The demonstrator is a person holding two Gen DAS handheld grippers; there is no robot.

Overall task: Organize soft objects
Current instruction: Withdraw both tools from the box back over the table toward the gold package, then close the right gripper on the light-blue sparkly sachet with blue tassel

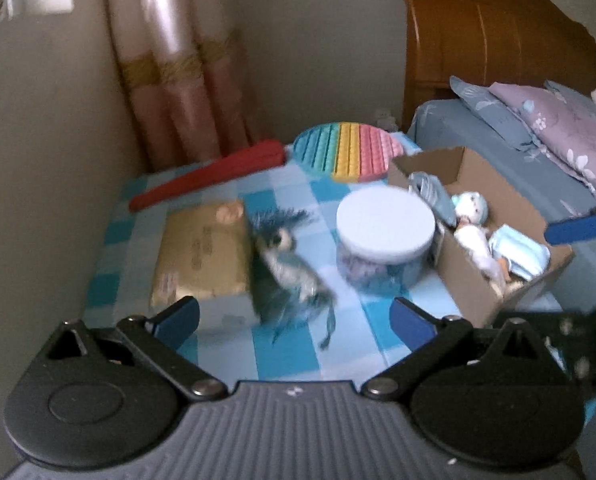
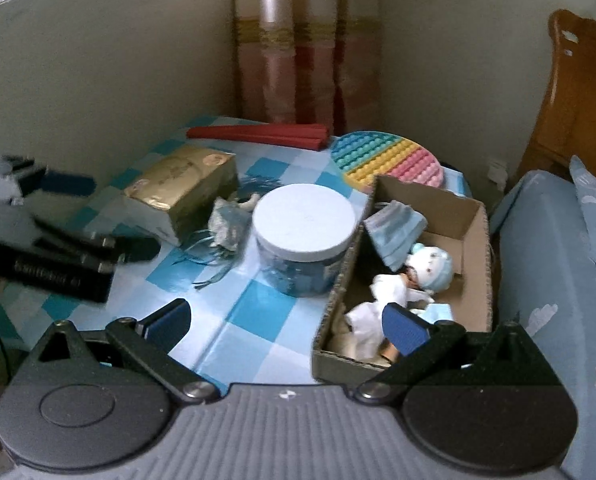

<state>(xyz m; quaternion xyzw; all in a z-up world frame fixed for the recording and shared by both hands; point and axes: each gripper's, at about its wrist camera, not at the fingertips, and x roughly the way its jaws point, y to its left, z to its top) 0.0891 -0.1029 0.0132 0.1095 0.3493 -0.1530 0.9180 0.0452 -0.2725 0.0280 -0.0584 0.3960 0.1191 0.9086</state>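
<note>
A small doll in a silvery-blue dress with blue ribbons (image 1: 294,276) lies on the checked table between the gold packet and the jar; it also shows in the right wrist view (image 2: 226,228). My left gripper (image 1: 296,320) is open, just before the doll. A cardboard box (image 1: 477,168) at the right holds a white-dressed doll with a blue hat (image 2: 417,276) and blue face masks (image 2: 393,228). My right gripper (image 2: 286,324) is open and empty, its right finger over the box's near end.
A round jar with a pale lid (image 2: 303,216) stands mid-table. A gold packet (image 2: 182,188), a red folded fan (image 2: 258,133) and a rainbow pop-it mat (image 2: 389,160) lie behind. A bed with pillows (image 1: 537,128) is at the right; walls and curtain are behind.
</note>
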